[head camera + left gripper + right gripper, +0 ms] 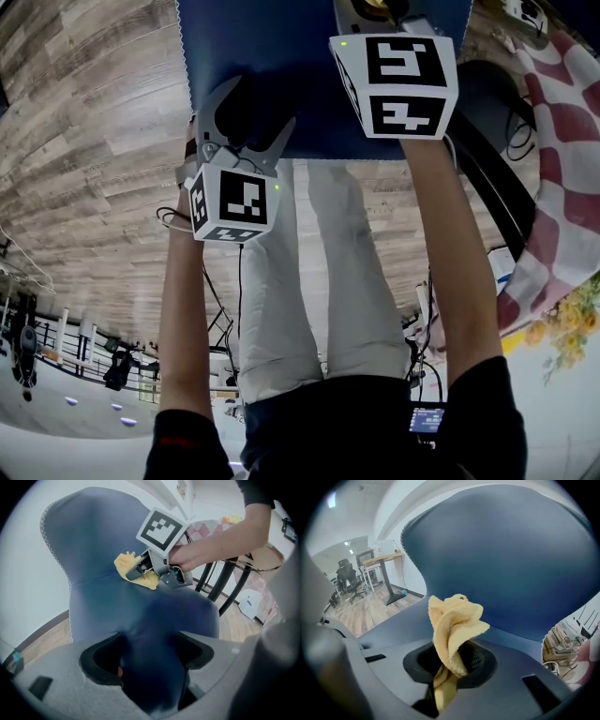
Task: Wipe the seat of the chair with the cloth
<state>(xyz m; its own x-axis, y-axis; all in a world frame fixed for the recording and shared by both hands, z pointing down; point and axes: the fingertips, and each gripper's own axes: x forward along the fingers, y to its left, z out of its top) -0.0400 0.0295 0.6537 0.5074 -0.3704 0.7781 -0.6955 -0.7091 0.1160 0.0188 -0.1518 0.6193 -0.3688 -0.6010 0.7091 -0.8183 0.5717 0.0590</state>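
crumpling into a yellow wad, the cloth (452, 625) is pinched in the right gripper (449, 665); the left gripper (147, 660), clamped on the blue seat (154, 611), alone views cloth touching it.

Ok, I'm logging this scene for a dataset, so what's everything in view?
chair: one, blue, under both grippers
cloth: one, yellow, bunched over the seat
checked cloth: one, red and white, right of the chair
flowers: a bunch, yellow, far right
floor: wood planks, all around
office chair: one, black, background
trousers: light, the person's legs
left gripper: grey, jaws shut on the chair's near edge
right gripper: grey, jaws shut on the cloth
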